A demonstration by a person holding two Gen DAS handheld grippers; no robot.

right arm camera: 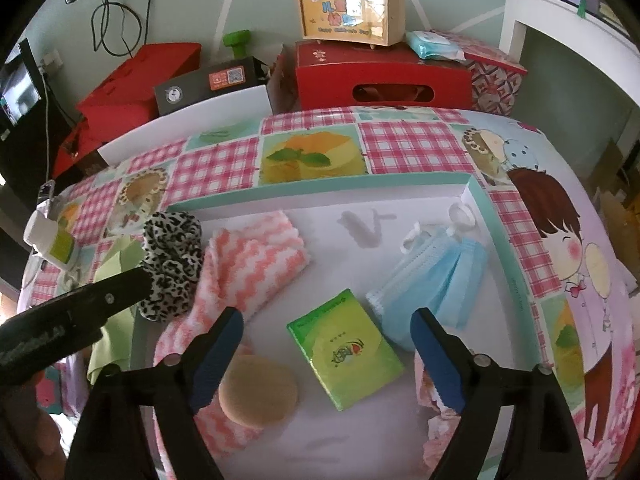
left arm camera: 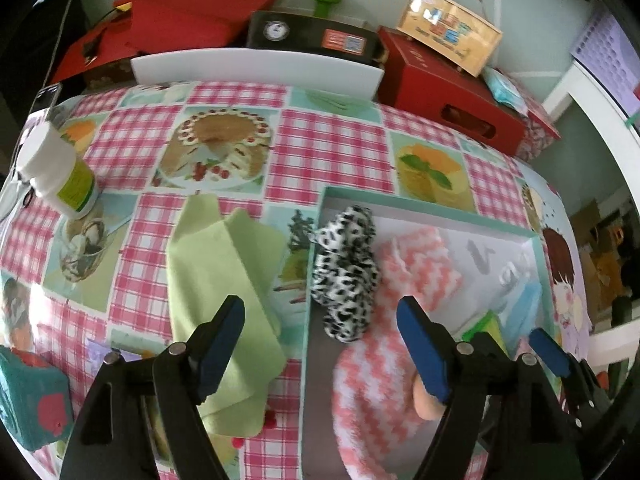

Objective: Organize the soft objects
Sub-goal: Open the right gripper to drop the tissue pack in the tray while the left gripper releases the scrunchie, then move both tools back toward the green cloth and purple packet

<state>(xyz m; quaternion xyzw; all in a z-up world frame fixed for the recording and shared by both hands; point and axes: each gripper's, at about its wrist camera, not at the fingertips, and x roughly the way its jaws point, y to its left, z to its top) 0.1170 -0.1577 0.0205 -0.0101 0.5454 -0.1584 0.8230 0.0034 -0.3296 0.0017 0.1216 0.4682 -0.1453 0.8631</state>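
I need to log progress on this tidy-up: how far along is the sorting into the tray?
Done: the leopard scrunchie, pink striped cloth, sponge, tissue pack and blue mask lie in the tray. In hand: nothing; left gripper and right gripper are open. Left: the green cloth on the table.

leopard-print scrunchie, pink zigzag towel

The pink striped towel runs off the bottom edge (its puff half hidden).
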